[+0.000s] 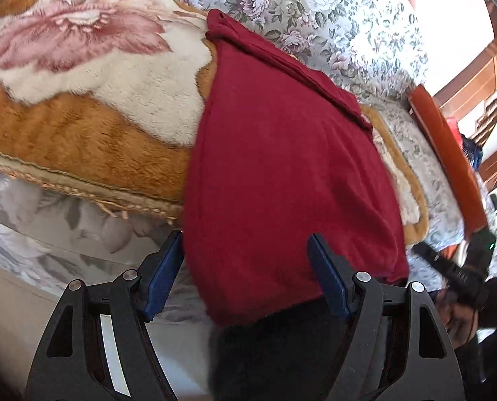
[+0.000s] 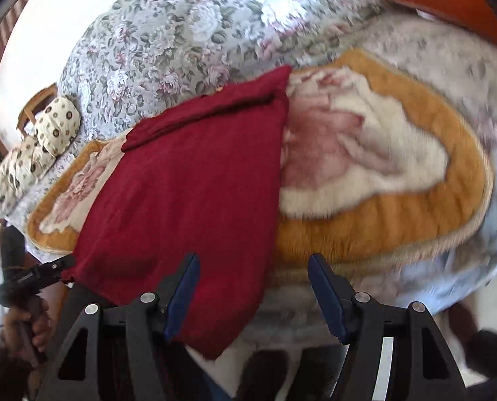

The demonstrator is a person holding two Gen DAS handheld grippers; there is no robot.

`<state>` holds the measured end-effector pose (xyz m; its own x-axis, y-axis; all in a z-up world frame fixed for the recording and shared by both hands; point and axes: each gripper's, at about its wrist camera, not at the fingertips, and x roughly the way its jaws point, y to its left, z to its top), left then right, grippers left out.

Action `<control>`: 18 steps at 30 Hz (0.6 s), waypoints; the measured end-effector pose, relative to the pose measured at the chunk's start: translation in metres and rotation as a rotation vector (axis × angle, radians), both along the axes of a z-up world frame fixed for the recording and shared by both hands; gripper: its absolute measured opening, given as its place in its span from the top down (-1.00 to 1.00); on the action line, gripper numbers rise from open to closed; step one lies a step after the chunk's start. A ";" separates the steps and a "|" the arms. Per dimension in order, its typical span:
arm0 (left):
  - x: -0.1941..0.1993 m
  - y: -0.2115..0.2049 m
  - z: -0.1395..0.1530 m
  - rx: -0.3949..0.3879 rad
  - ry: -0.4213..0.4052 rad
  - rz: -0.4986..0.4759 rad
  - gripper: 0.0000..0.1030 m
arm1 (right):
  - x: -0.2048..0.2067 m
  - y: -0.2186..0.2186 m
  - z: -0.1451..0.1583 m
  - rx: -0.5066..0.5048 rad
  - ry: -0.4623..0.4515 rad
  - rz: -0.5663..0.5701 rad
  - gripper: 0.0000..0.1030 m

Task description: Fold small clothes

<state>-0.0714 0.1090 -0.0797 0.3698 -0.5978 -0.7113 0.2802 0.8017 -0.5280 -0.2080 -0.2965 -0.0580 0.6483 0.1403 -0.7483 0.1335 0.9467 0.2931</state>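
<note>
I have the dark red garment [image 1: 282,173] lying on the orange floral plush blanket [image 1: 81,140], over the flowered sofa cover [image 1: 315,6], with its near end hanging over the front edge toward me. The far end looks already doubled back into a thick band, so I judge the folding is partway done and the next fold starts from this near hem.

My left gripper [image 1: 246,274] is spread wide, holding nothing; its right finger overlaps the cloth near the hanging edge, its left finger sits just off the garment's left side. My right gripper [image 2: 253,289] is also spread and empty, low at the sofa front, its left finger over the hem's right corner, its right finger over bare blanket.

Both tools point forward and slightly down at the seat edge. Next I would need to close each on a hem corner and carry them toward the far band, keeping the edge level.
</note>
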 end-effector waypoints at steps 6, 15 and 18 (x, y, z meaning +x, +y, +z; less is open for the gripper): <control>0.002 -0.005 0.001 -0.017 -0.005 0.002 -0.44 | -0.008 0.001 -0.005 0.001 0.016 0.002 -0.27; 0.005 -0.003 -0.014 -0.138 0.074 -0.026 -0.41 | -0.010 -0.005 -0.023 0.099 0.086 -0.063 -0.28; 0.004 -0.011 -0.026 -0.226 0.140 -0.034 -0.41 | -0.054 0.001 -0.050 0.556 -0.139 -0.347 -0.20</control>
